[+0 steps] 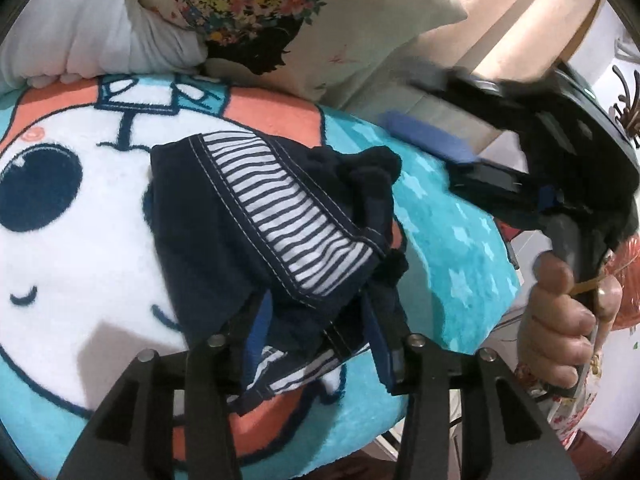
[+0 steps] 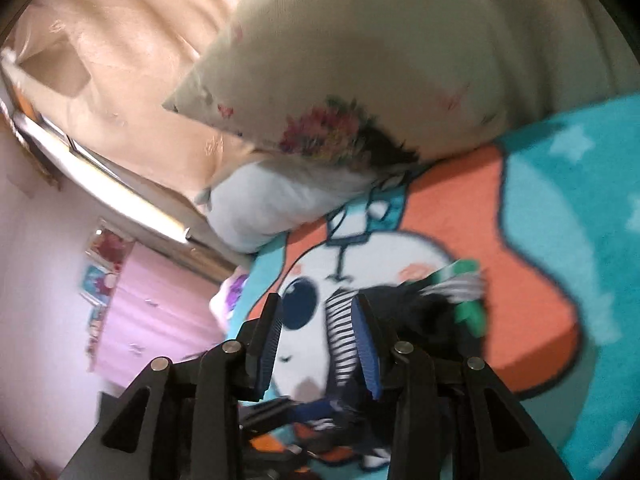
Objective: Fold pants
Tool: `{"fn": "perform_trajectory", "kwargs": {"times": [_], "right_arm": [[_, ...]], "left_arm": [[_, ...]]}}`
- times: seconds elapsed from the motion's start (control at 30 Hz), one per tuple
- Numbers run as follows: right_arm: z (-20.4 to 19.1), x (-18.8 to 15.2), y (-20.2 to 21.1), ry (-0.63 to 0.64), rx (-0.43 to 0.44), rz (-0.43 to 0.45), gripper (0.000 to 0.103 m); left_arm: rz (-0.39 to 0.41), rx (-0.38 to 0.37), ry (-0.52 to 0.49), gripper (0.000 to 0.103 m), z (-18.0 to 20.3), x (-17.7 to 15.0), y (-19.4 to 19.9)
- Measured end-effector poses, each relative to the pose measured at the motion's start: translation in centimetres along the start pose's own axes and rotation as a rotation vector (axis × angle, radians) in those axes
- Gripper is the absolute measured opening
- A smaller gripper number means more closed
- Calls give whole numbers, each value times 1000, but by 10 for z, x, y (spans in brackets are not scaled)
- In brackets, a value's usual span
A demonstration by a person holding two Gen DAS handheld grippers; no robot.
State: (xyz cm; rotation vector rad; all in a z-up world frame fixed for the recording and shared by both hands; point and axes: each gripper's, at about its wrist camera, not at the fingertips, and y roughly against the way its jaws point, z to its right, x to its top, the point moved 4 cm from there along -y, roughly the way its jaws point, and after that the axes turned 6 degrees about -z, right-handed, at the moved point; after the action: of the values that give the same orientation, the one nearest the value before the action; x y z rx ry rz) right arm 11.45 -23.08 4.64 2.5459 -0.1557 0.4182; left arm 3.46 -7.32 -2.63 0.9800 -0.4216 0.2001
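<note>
Straddling the near end of the navy pants [image 1: 248, 216], my left claw [image 1: 316, 328] has its blue-padded fingers [image 1: 256, 330] spread apart, one on each side of the bunched cloth, not pinched on it. The pants lie crumpled on the cartoon blanket [image 1: 60, 240], striped waistband lining turned up, toward its right edge. My right claw [image 2: 316, 340] hangs above the blanket with fingers apart and nothing between them; that view is blurred. Two pillows [image 1: 340, 28] sit at the blanket's far edge.
</note>
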Motion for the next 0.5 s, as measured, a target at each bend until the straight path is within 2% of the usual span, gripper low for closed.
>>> {"fn": "perform_trajectory", "kwargs": {"times": [0.07,0.1,0.2,0.23,0.3,0.4,0.5], "right_arm": [[6,-3,-23,-24,-32,-47,38],[10,-7,-30,-19,-83,-62,38],[23,-30,-48,94,-408,-132,38],[25,-38,-49,123,-456,-144,37],[27,-48,-44,155,-486,-146,37],[29,-54,-30,153,-495,-113,40],[38,-59,-24,145,-499,-109,41]], "left_arm": [[-5,-3,-1,44,-1,-2,2],[-8,-4,-3,44,-1,-4,5],[-4,-20,-24,44,-4,-7,24],[0,-25,-26,46,-6,-7,30],[25,-20,-21,49,-14,-3,42],[72,-3,42,56,-35,5,51],[63,-29,117,56,-57,14,45]]}}
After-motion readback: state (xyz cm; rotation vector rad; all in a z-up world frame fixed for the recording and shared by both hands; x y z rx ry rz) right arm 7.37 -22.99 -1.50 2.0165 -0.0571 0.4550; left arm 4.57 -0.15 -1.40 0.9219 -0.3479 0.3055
